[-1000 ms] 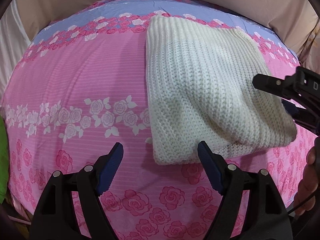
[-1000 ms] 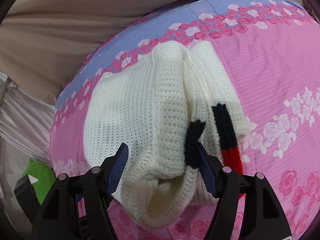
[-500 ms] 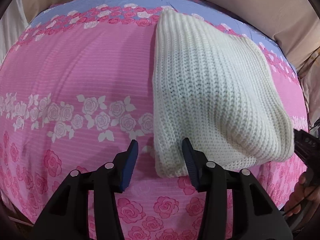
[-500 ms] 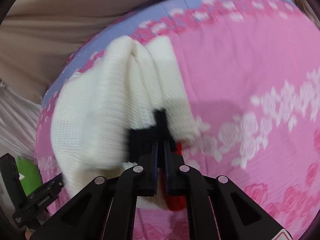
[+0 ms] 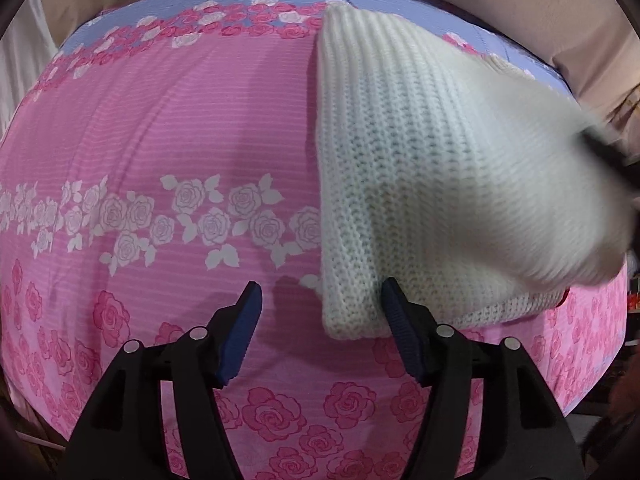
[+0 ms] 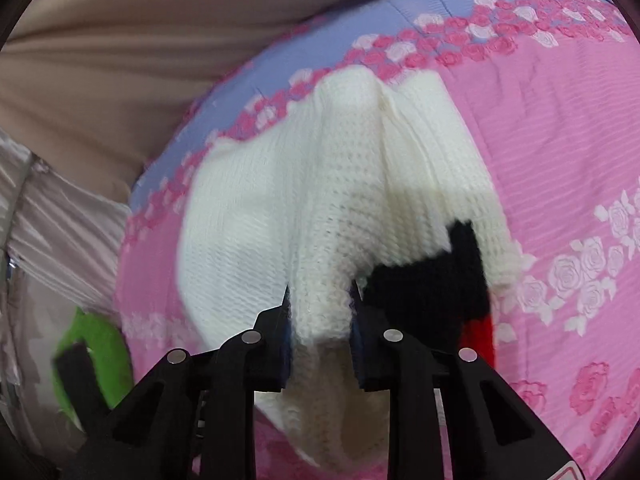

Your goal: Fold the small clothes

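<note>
Scene: A cream knit sweater [image 5: 432, 184] lies partly folded on a pink rose-print bedspread [image 5: 160, 128], towards its far right quarter, its top near the lilac border band.

Right gripper [image 6: 320, 320]: Pinching a thick fold of the sweater's near edge, the knit bunched between the pads and hanging below them. A black patch [image 6: 428, 280] and a red strip [image 6: 480, 336] of the same garment show just beside the pinch.

Left gripper [image 5: 322, 308]: Spread wide and low over the bedspread, holding nothing. Its right pad sits against the sweater's near left corner; the left pad is over bare cloth.

Step in hand: By the look of it, the right side is being lifted and carried over for a fold.

Doing it well: The lifted edge should travel level and land square on the left edge; the free gripper looks well placed to pin or take the near corner so the lower layer does not drag. A bulky knit likely slumps, so a slow lay-down would keep the crease straight.

Edges: The sweater's left edge runs straight and tidy; the right side is blurred, so its outline cannot be judged.

Open room: Broad bare bedspread lies left of the garment; beige fabric [image 6: 140, 52] crowds the far side, and something green [image 6: 96, 356] sits off the bed's edge.
</note>
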The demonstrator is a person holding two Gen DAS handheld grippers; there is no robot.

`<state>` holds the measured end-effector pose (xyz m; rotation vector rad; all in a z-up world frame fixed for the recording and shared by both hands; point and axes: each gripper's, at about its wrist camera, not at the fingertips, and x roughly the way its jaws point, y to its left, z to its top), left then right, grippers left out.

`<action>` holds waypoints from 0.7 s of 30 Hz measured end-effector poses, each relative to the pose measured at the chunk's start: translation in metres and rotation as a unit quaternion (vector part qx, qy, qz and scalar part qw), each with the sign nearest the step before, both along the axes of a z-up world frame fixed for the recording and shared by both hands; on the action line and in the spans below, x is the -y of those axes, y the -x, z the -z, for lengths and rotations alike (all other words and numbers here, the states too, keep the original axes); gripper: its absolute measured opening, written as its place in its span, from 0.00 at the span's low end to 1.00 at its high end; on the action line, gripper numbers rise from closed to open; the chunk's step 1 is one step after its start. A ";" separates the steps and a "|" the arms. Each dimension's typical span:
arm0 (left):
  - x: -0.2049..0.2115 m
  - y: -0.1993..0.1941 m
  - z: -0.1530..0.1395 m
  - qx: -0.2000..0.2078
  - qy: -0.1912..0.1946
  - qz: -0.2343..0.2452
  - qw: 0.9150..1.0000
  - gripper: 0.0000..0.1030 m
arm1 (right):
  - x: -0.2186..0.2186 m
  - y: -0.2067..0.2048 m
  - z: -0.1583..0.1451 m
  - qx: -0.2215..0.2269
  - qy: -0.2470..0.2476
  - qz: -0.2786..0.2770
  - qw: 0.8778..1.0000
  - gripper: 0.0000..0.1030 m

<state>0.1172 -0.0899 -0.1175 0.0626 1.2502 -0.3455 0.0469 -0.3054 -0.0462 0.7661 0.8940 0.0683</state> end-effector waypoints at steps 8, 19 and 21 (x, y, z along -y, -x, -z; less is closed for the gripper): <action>0.004 0.008 -0.002 -0.003 -0.006 0.024 1.000 0.61 | 0.030 0.032 0.057 -0.075 0.093 0.027 0.992 0.21; 0.018 -0.043 -0.068 0.081 0.035 -0.002 0.996 0.61 | -0.008 0.027 -0.028 0.005 0.201 0.003 0.980 0.17; 0.039 -0.060 -0.052 0.078 0.014 0.010 0.997 0.62 | -0.010 0.004 0.006 -0.043 0.214 -0.019 0.976 0.00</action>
